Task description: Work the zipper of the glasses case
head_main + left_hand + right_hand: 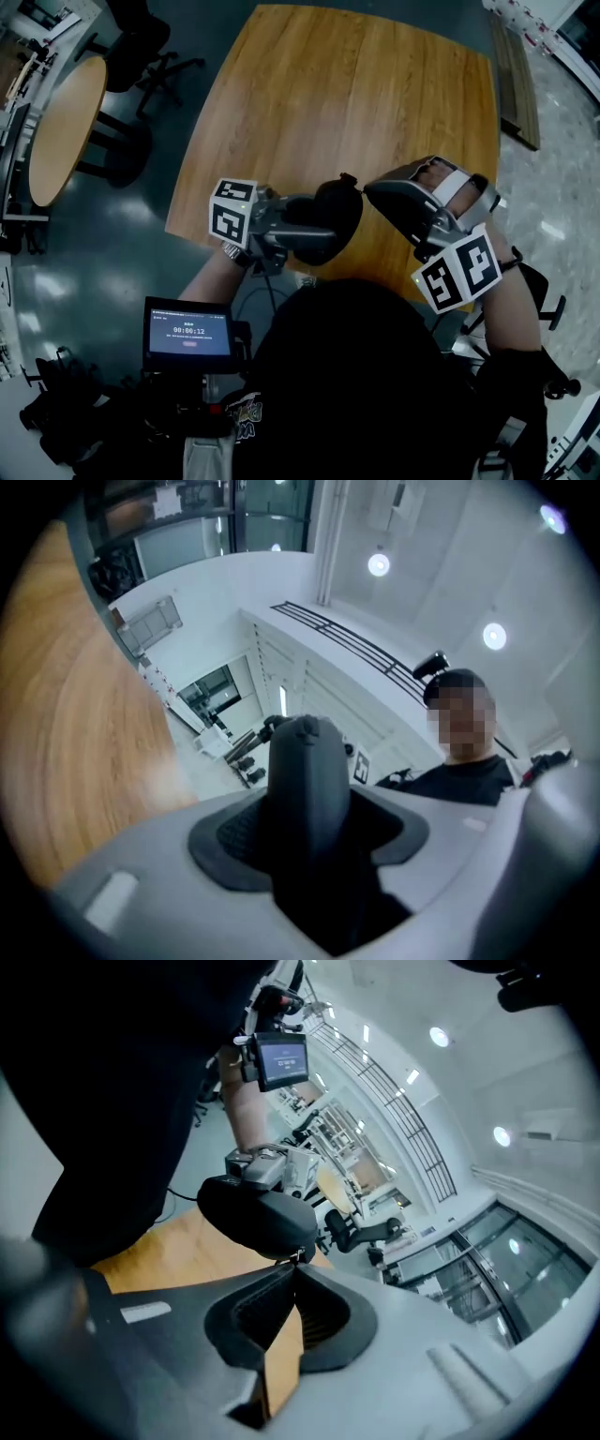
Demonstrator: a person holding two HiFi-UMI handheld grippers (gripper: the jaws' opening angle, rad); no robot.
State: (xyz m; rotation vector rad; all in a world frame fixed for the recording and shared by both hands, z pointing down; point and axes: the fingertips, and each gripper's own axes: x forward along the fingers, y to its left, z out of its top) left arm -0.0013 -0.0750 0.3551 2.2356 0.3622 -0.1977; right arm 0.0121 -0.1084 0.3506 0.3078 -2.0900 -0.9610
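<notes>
Nearest the lens, the person's dark top (347, 394) fills the bottom of the head view, and a small lit screen (189, 335) is mounted just to its left. Farther left, a round wooden table (61, 127) is seen on the grey-green floor, well apart from the work. The left gripper (295, 227) is held out over the near edge of the square wooden table (347, 103), with its marker cube (232, 212) turned up toward the camera. Its jaws are spread wide and clamped on the black glasses case (328, 217), which is gripped across its body (the left gripper view shows the rounded end of the case standing up between the two dark pads). The case is held above the table's near edge; whether it touches the wood cannot be told from the head view. To the right, the right gripper (367, 190) is brought up against the upper right end of the case. Its jaws are closed together, and in the right gripper view the small metal zipper pull (296, 1257) is seen pinched right at their tips. A second marker cube (457, 270) is carried on that gripper, close to the person's forearm.
</notes>
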